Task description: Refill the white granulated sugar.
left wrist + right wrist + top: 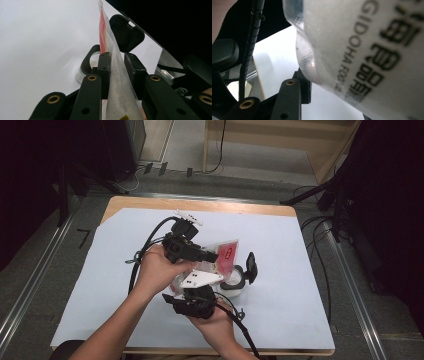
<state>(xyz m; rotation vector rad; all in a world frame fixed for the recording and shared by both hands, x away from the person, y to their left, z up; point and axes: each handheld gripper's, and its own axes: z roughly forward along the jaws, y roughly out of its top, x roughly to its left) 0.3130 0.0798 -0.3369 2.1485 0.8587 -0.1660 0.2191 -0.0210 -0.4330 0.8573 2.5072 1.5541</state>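
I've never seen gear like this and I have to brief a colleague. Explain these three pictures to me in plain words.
No robot here: a person holds a hand-operated clamp tool, called a gripper, in each hand. The high view looks down on the table from above; the left gripper is at the left, the right gripper nearer the bottom. Each of the other two pictures comes from a camera riding on one gripper, looking along its black jaws.

On the white table stands a small jar with its black flip lid open. Both grippers hold one clear plastic pouch with a red label, just above the jar. In the left gripper view its jaws pinch the pouch edge. In the right gripper view the pouch, with printed lettering, sits very close between the jaws.
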